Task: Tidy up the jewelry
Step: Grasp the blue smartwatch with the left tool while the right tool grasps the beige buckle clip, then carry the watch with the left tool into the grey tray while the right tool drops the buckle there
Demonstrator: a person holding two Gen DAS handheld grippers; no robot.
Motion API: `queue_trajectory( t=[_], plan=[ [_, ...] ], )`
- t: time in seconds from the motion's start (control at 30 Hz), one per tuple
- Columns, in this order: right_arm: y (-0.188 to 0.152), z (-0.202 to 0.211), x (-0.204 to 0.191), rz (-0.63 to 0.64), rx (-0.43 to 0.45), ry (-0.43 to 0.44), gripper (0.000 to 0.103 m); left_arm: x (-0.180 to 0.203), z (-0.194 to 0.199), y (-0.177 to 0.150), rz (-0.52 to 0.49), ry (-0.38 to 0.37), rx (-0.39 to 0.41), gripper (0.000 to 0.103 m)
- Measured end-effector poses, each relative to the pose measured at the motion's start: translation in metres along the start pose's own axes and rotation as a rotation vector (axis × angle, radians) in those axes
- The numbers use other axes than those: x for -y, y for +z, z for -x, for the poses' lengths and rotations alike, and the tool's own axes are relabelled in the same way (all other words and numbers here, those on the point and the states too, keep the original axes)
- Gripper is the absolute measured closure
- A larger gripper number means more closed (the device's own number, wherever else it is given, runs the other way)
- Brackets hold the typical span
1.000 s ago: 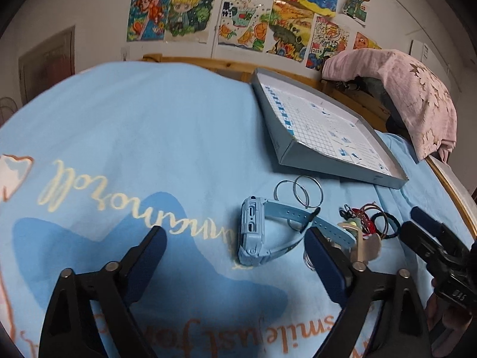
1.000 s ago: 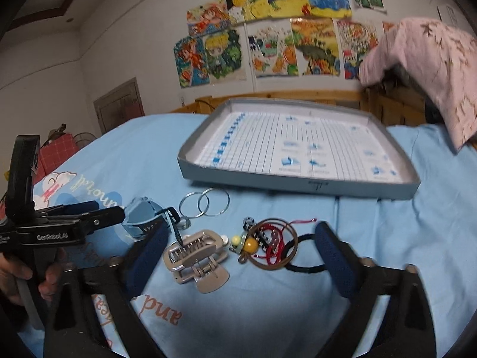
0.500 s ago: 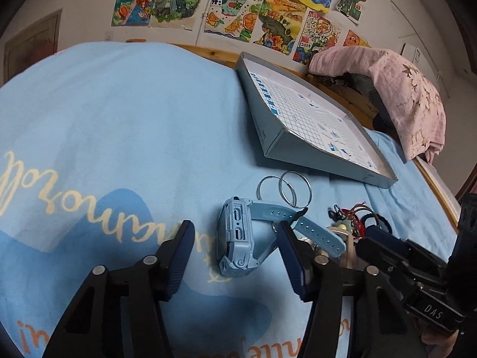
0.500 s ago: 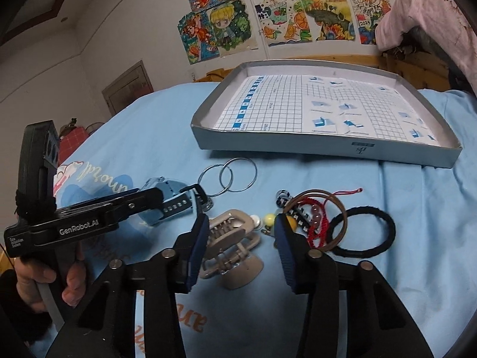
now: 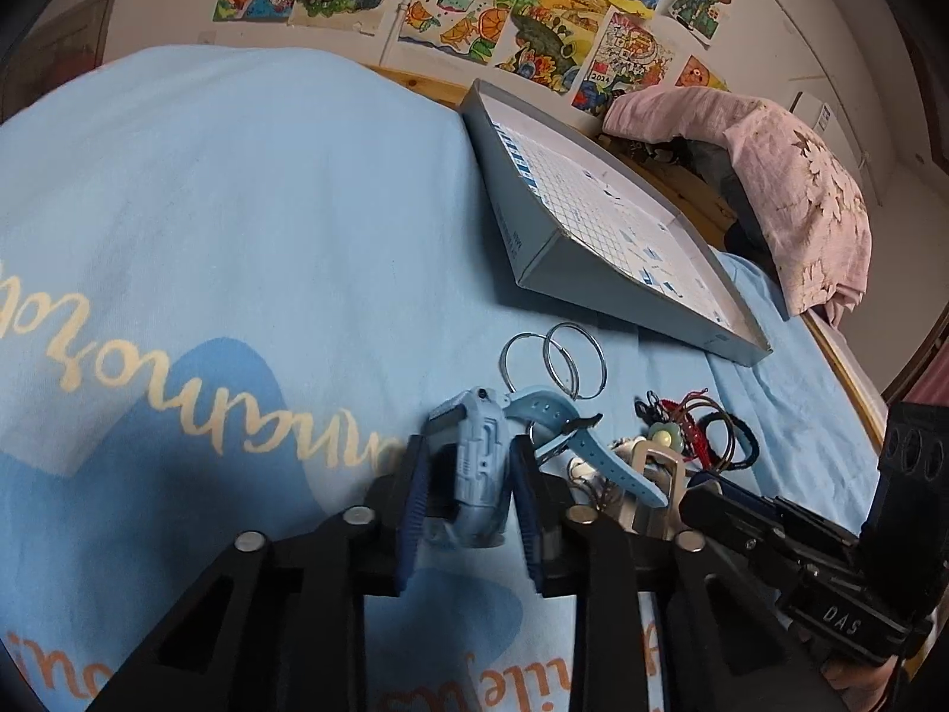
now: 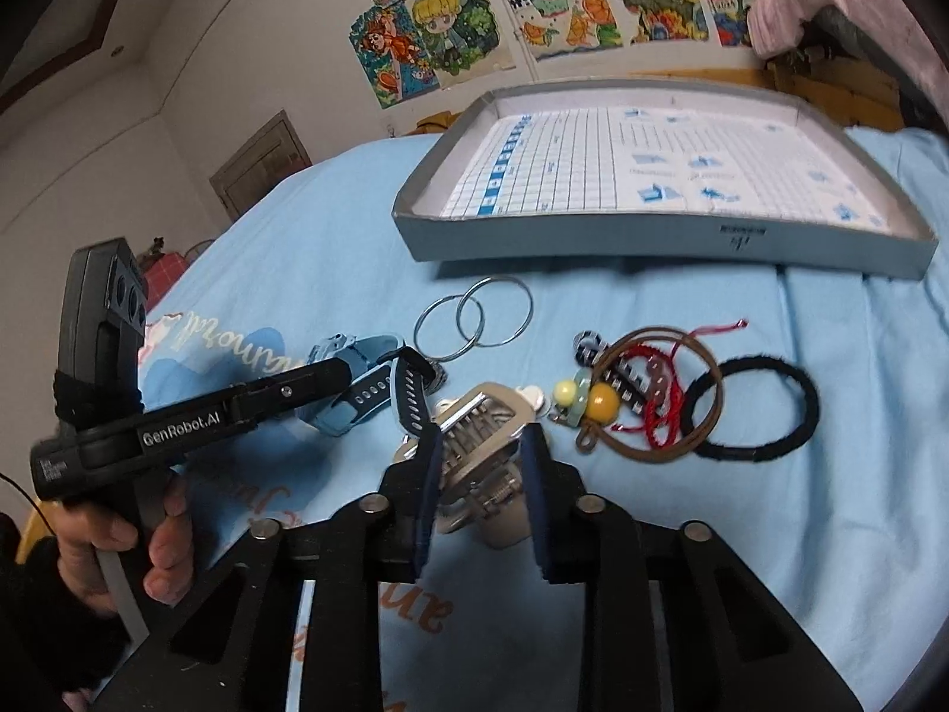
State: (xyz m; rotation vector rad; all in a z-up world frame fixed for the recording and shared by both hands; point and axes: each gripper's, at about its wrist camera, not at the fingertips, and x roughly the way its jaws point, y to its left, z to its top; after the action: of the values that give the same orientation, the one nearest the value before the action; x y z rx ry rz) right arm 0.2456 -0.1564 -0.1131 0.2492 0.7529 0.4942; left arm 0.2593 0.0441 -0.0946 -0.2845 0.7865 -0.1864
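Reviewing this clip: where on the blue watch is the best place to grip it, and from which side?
Grip the blue watch across its chunky case, from the near side, one finger on each flat face. It stands on edge on the blue sheet, so those faces are exposed, while the strap curls away, thin and floppy. The left gripper already brackets the case this way.

Light was dim and soft in both views. Fisheye bending curved the tray (image 6: 664, 240) and darkened the corners. The jaws cast faint shadows on the sheet (image 5: 249, 225); the posters (image 5: 474, 6) stayed readable.
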Motion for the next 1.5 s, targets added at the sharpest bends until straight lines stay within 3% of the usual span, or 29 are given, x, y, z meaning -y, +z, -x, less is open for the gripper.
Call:
queue_trajectory(
  t=[0.1,0.17,0.37,0.57,0.7,0.87,1.03,1.2,1.5],
  plan=[
    [-0.001,-0.001,0.001,-0.01,0.002,0.001,0.083,0.001,0.003,-0.004,-0.007,0.029,0.008,0.086],
    [-0.001,0.0,0.002,-0.015,0.007,0.0,0.098,0.0,0.005,-0.006,-0.005,0.016,0.01,0.087],
    [-0.004,0.008,0.004,-0.041,0.048,0.008,0.1,0.003,0.02,-0.008,-0.007,0.007,0.052,0.087],
    [0.002,0.034,0.008,-0.053,0.177,-0.006,0.1,0.012,0.037,0.013,0.014,-0.018,0.144,0.087],
    [0.031,0.054,0.015,-0.033,0.293,-0.073,0.1,0.024,0.031,0.041,0.018,-0.026,0.198,0.087],
    [0.077,0.05,0.034,-0.028,0.37,-0.135,0.1,0.042,0.002,0.078,0.008,-0.016,0.235,0.087],
    [0.119,0.008,0.052,-0.033,0.34,-0.185,0.1,0.053,-0.036,0.1,-0.013,0.006,0.207,0.087],
    [0.137,-0.026,0.069,-0.053,0.298,-0.202,0.1,0.052,-0.062,0.104,-0.014,0.032,0.166,0.087],
    [0.116,-0.042,0.068,-0.05,0.25,-0.206,0.099,0.056,-0.067,0.093,-0.063,0.082,0.159,0.083]
  ],
)
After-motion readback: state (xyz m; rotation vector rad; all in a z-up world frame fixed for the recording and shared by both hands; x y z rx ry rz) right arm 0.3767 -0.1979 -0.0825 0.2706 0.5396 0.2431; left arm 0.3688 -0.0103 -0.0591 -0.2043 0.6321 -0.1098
